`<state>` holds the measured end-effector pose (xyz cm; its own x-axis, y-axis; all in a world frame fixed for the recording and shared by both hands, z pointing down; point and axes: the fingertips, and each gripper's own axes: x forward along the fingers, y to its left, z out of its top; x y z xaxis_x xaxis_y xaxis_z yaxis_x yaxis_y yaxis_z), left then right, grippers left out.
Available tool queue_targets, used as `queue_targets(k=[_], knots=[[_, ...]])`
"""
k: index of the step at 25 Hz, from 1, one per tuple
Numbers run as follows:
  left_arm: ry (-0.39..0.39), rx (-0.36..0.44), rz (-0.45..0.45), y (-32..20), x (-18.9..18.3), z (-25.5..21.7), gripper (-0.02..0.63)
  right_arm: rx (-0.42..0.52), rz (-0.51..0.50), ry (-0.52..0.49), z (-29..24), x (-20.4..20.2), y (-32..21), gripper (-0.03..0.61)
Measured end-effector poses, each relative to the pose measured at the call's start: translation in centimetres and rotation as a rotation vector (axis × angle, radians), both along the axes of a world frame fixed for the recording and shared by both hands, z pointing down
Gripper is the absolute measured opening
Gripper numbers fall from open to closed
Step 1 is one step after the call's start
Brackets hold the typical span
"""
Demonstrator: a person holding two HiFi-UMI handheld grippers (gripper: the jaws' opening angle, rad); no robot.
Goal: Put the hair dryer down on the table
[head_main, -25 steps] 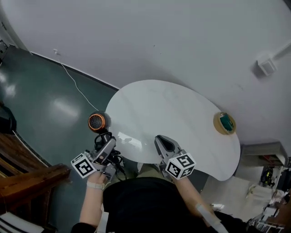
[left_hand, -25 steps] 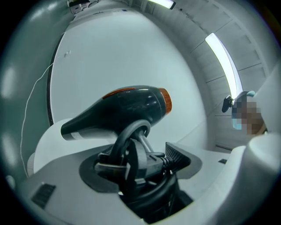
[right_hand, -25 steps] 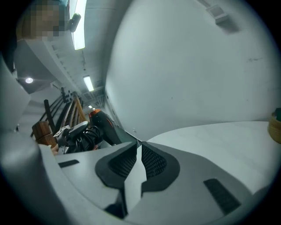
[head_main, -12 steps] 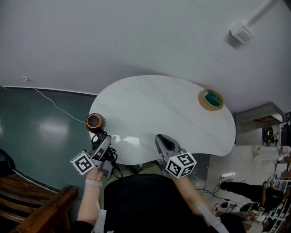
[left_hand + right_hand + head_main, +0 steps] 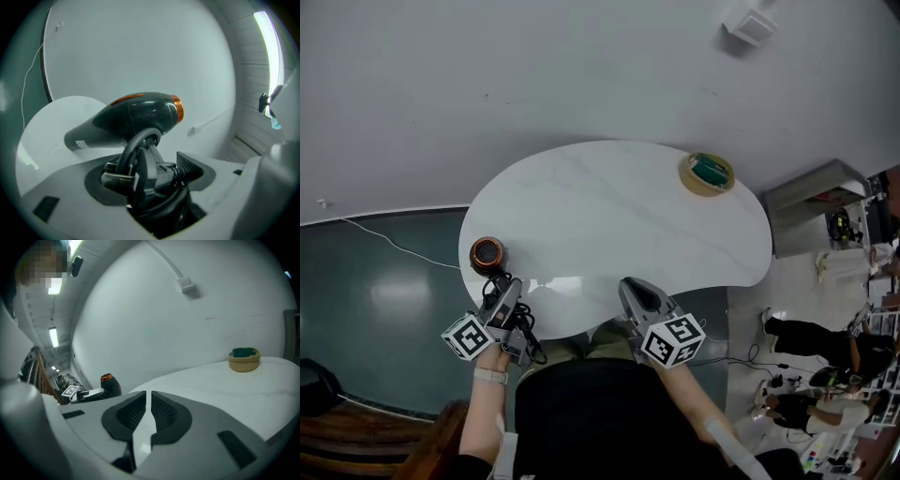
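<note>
The hair dryer (image 5: 486, 255) is dark grey with an orange ring at its nozzle. It hangs over the left rim of the white oval table (image 5: 619, 211). My left gripper (image 5: 502, 292) is shut on its handle together with the bundled black cord and plug (image 5: 140, 171). In the left gripper view the dryer's body (image 5: 136, 115) lies crosswise just beyond the jaws. My right gripper (image 5: 636, 289) is shut and empty at the table's near edge, jaws touching (image 5: 147, 401). The right gripper view shows the dryer (image 5: 108, 383) off to the left.
A small woven basket (image 5: 706, 173) with something green inside stands at the table's far right; it also shows in the right gripper view (image 5: 243, 359). A white wall curves behind. Dark green floor (image 5: 384, 300) lies to the left. People and clutter (image 5: 825, 347) are at the right.
The head view has swung right. The left gripper with the dryer, earlier over the floor beside the table, is now over the table's left rim. The right gripper has stayed put.
</note>
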<state>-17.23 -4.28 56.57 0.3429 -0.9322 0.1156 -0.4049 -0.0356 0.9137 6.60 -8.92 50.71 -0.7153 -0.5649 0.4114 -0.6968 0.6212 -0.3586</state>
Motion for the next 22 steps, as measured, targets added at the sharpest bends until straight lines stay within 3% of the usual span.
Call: queue_targets(k=[10, 14, 22], knots=[[-0.024, -0.018, 0.064, -1.8, 1.3, 0.2, 0.327, -0.001, 0.1, 0.021, -0.1, 3.4, 1.8, 0.043], [-0.059, -0.033, 0.111, -4.1, 3.5, 1.1, 0.327, -0.001, 0.136, 0.023, 0.1, 5.5, 0.8, 0.044], [-0.046, -0.078, 0.161, -6.5, 6.8, 3.3, 0.325, 0.006, 0.194, 0.017, -0.1, 8.2, 0.2, 0.044]])
